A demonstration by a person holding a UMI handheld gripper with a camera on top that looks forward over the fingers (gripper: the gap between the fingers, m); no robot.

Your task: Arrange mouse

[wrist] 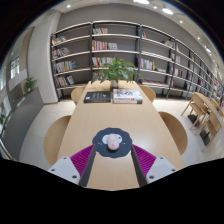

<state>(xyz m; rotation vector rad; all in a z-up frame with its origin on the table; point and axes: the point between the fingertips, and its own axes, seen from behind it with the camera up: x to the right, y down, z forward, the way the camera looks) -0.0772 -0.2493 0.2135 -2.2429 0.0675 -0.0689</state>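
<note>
A small pale pink-white mouse (114,142) lies on a round dark mouse mat (112,141) on a long wooden table (115,118). My gripper (112,160) is open, its two fingers spread wide with magenta pads (82,158) on either side. The mat and mouse sit just ahead of the fingertips, between the lines of the two fingers, with clear gaps to both. Nothing is held.
At the table's far end lie a dark keyboard-like item (97,97) and a stack of books or papers (127,96), with a green plant (117,71) behind. Wooden chairs (176,128) flank the table. Bookshelves (120,50) line the back wall.
</note>
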